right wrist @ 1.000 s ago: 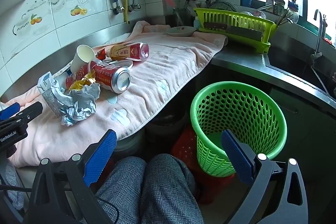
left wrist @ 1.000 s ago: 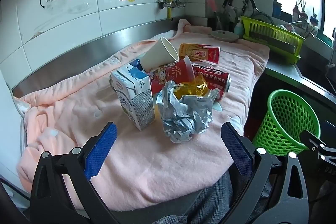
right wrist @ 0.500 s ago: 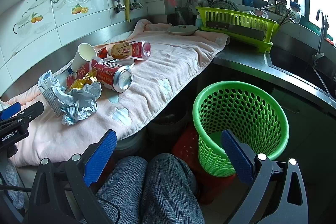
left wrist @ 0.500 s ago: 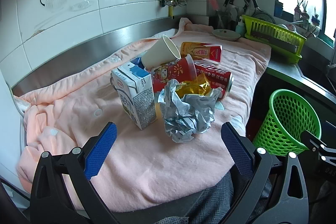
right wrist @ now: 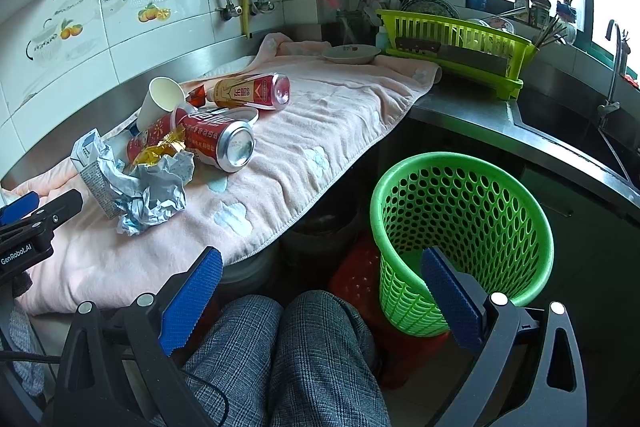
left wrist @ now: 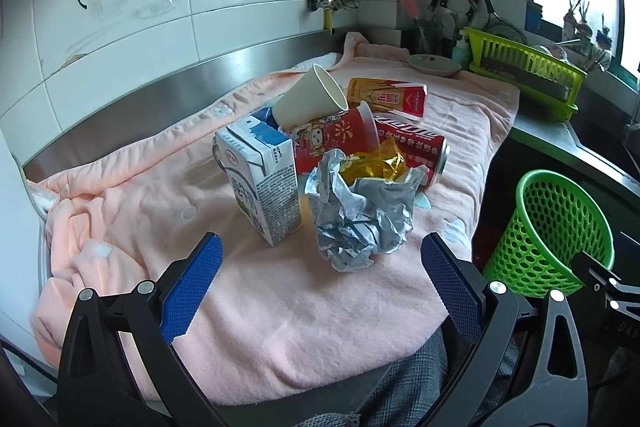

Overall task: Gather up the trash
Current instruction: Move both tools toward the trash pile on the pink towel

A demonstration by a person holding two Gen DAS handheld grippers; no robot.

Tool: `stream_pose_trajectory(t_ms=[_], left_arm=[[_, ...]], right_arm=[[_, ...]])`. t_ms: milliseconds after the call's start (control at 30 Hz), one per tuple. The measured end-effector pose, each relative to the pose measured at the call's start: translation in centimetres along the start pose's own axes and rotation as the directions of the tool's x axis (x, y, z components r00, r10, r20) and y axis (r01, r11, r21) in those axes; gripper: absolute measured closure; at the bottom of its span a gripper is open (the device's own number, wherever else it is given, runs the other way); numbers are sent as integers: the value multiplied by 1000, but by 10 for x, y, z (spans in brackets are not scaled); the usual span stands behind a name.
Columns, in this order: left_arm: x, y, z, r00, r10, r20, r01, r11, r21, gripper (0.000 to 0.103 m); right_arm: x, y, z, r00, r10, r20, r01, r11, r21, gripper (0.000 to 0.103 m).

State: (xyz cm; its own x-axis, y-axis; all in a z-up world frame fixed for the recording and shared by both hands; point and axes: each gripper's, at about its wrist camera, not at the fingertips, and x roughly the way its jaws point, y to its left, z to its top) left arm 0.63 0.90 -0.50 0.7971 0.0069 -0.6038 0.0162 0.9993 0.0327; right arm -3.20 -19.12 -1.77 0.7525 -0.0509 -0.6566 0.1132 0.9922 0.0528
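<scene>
A pink towel covers the bench under white wall tiles. The trash pile sits mid-towel; right of it, below, stands the green basket. Both the left hand-held gripper and right hand-held gripper gape apart, empty.

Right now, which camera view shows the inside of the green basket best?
The right wrist view: it looks down into the green basket past its rim. The left wrist view shows only its outer side at the right edge.

Bright window daylight; fisheye-warped edges
</scene>
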Motion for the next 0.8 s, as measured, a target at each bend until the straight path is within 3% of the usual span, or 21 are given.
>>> stream_pose_trajectory(t_ms=[800], left_arm=[[7, 4, 1, 999, 28, -23, -29, 1000, -11, 5]], right_arm=[[11, 9, 4, 999, 46, -7, -46, 998, -42, 7]])
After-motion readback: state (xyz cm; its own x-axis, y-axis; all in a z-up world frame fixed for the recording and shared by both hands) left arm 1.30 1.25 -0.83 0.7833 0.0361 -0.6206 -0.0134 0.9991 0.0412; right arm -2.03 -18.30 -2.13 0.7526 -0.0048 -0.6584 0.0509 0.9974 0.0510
